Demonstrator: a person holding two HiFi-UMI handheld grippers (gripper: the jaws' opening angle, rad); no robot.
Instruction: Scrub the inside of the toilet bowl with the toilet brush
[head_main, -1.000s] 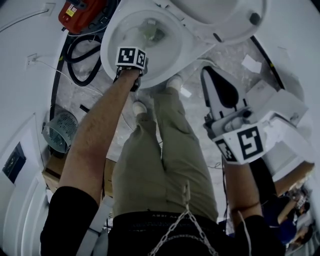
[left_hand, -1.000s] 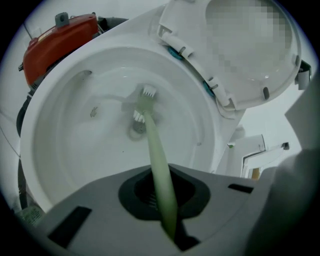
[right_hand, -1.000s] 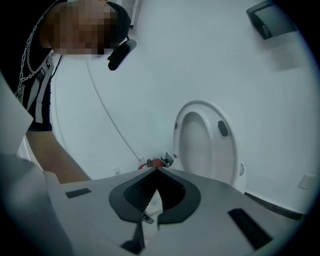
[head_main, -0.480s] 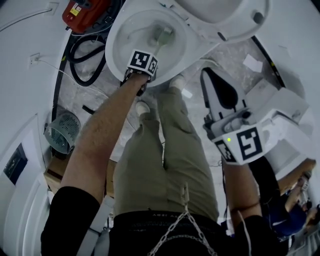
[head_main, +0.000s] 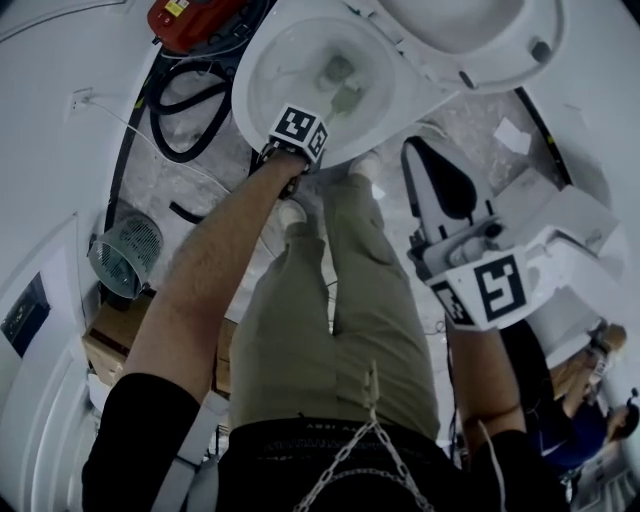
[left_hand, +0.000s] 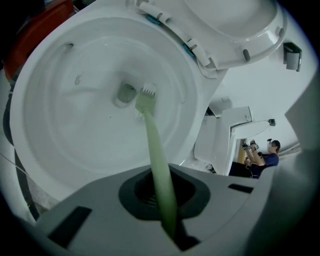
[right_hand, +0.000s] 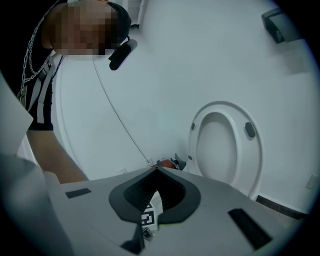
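The toilet brush (left_hand: 146, 99) is down inside the toilet bowl (left_hand: 60, 150), its small bristled head sitting on the white porcelain just beside the drain opening (left_hand: 125, 93) at the bottom. It's a slim, pale green thing with a long narrow handle running straight back up out of the bowl. The left gripper (left_hand: 157, 180) has its jaws clamped on that handle, well up from the bristles and above the front rim.

From where I stand it looks light, plastic and probably a bit springy, so I'd guess the shaft bends if leaned on hard. It is smooth and may be wet, so it could twist in the jaws. High on the handle, clear of the dirty end, seems the sensible place to hold it. A firm squeeze should matter more than force.

The seat and lid (head_main: 470, 40) are tipped up behind the bowl. The right gripper (head_main: 445, 190) hangs off to the person's side over the floor, well away from the toilet, jaws closed together with nothing between them. A red appliance (head_main: 185, 20) and a loop of black hose (head_main: 170, 130) sit on the floor by the bowl's left side
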